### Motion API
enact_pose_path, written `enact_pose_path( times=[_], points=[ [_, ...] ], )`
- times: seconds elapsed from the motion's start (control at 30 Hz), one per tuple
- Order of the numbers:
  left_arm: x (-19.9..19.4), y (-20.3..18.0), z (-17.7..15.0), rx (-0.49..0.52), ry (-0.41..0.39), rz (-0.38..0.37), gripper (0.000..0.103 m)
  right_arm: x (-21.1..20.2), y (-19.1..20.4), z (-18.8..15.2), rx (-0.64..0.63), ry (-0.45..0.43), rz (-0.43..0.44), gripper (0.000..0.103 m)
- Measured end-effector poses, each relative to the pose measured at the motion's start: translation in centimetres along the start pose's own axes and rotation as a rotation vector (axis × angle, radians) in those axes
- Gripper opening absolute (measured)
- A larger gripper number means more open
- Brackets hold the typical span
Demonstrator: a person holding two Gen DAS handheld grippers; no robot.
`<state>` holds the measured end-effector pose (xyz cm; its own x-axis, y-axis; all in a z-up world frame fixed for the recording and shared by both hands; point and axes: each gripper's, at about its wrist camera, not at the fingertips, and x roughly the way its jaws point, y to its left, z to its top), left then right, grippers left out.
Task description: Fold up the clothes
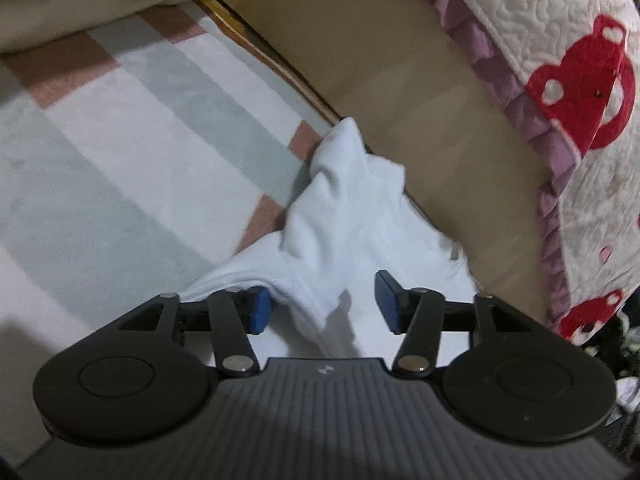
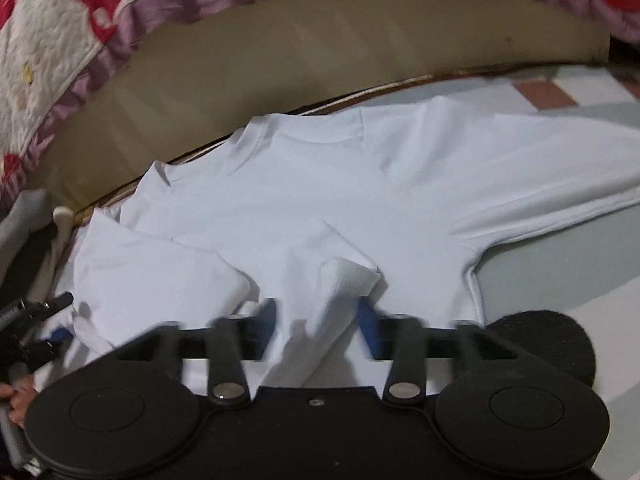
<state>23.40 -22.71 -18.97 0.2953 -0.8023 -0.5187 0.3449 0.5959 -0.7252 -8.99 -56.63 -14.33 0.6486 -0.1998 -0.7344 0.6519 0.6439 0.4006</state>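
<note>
The shirt (image 2: 320, 184) lies spread on the blanket (image 2: 560, 280), filling the middle of the right wrist view, its collar toward the mattress side (image 2: 280, 80) that crosses the upper frame. A quilt (image 2: 60, 40) hangs over that mattress at upper left. In the left wrist view a bunched part of the shirt (image 1: 340, 216) runs from centre to lower centre, blanket (image 1: 120, 160) on its left, mattress side (image 1: 380, 60) and quilt (image 1: 560, 40) on its right.

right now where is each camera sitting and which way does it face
Left wrist: on the left gripper, looking along its open fingers at a bunched sleeve of the white shirt on the striped blanket.
Right wrist: on the right gripper, facing the shirt's collar; the person's hand shows at left.
Both share the shirt, blanket and heart-print quilt.
</note>
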Motion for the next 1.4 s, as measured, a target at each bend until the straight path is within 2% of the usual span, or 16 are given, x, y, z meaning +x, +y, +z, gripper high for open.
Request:
enact_pose_path(
  times=[0.07,0.13,0.2,0.23,0.3,0.33,0.37,0.43,0.6,0.8,0.97,1.07,1.1,1.23,1.3,1.4],
  points=[
    [0.1,0.0,0.3,-0.019,-0.003,-0.013,0.056,0.4,-0.6,0.5,0.049,0.011,0.011,0.057],
    [-0.2,0.3,0.7,-0.047,-0.016,-0.013,0.047,1.8,-0.6,0.8,0.042,0.03,-0.012,0.059],
    [-0.7,1.0,1.0,-0.082,-0.043,0.007,0.017,3.0,-0.9,1.3,-0.019,0.028,-0.064,0.059],
    [-0.9,1.5,1.1,-0.102,-0.06,0.022,0.011,3.4,-0.9,1.5,-0.044,0.02,-0.06,0.059],
    [-1.7,2.7,1.3,-0.157,-0.111,0.041,0.009,4.0,-0.8,2.1,-0.115,0.056,0.044,0.046],
    [-2.1,3.2,1.4,-0.185,-0.131,0.047,0.009,4.5,-0.5,2.4,-0.167,0.093,0.109,0.019],
    [-2.2,3.6,1.4,-0.216,-0.134,0.039,0.009,4.9,-0.2,2.6,-0.221,0.128,0.172,0.012],
    [-2.4,4.2,1.5,-0.273,-0.139,0.025,0.009,3.4,0.9,2.4,-0.336,0.058,0.157,0.012],
    [-1.9,5.0,1.3,-0.327,-0.132,0.027,0.009,-1.8,-0.7,1.4,-0.203,-0.129,0.104,0.011],
    [-1.4,5.3,1.6,-0.323,-0.098,0.052,0.011,-1.7,-3.1,0.5,-0.172,-0.074,0.057,0.014],
    [-1.9,3.7,3.1,-0.244,0.036,0.144,0.016,-1.7,-5.1,-0.2,-0.147,-0.028,0.017,0.028],
    [-3.0,1.3,4.5,-0.088,0.15,0.17,0.047,-1.5,-4.9,0.4,-0.144,-0.027,0.029,0.042],
    [-3.5,0.3,4.8,-0.005,0.161,0.167,0.048,-1.2,-4.8,0.8,-0.15,-0.019,0.045,0.043],
    [-5.0,-3.4,5.5,0.253,0.099,0.208,0.051,1.0,-3.6,1.0,-0.223,0.055,0.054,0.05],
    [-4.9,-4.4,5.8,0.334,0.032,0.208,0.061,1.8,-2.8,0.6,-0.292,0.049,0.046,0.053],
    [-1.1,-5.2,6.1,0.493,0.021,0.23,0.062,1.8,-1.9,0.3,-0.349,0.036,0.035,0.056]
  ],
)
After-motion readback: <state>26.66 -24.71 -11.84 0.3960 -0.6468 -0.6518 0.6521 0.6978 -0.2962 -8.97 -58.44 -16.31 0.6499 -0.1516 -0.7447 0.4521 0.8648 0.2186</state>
